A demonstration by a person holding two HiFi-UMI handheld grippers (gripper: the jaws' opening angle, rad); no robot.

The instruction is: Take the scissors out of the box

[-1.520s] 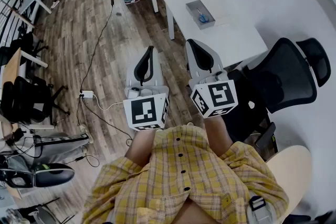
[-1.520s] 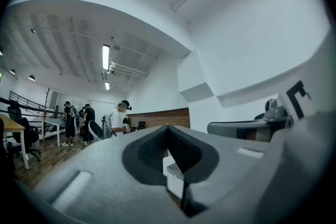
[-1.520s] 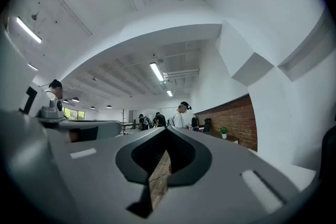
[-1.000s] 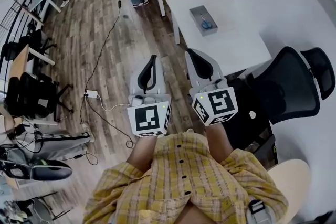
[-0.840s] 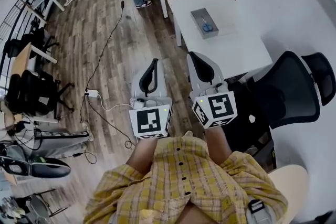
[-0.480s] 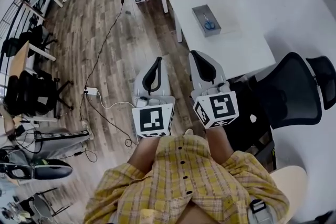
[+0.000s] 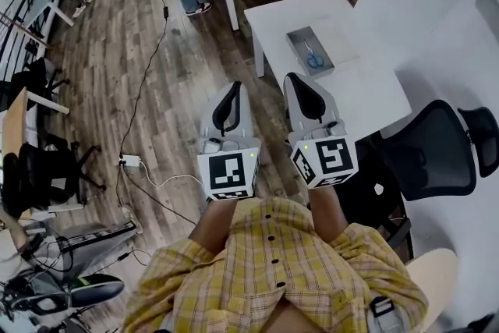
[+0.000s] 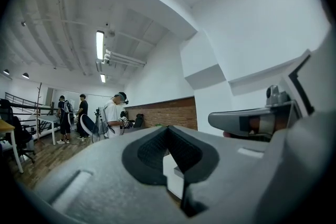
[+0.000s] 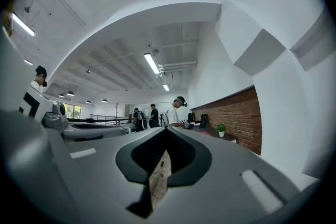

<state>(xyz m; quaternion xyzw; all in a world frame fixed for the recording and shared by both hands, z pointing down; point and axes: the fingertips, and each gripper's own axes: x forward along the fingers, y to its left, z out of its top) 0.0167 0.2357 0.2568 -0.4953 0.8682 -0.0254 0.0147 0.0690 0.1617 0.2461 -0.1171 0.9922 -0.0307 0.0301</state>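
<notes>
The left hand-held gripper (image 7: 232,86) and the right hand-held gripper (image 7: 294,79), both closed and empty, hover short of the worktop (image 7: 359,86). The scissors (image 7: 314,60) in the box (image 7: 299,49) show only blue handles.

A shallow grey open-topped box (image 7: 299,38) sits on the white table (image 7: 366,82), well in from the table's corners. Blue-handled scissors (image 7: 314,59) lie flat inside the box, untouched, toward one end.

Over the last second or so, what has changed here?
The person has walked toward the white table, so the box holding the scissors now lies nearer both grippers. The left gripper and right gripper stayed shut and empty, side by side; the scissors are still in the box.
</notes>
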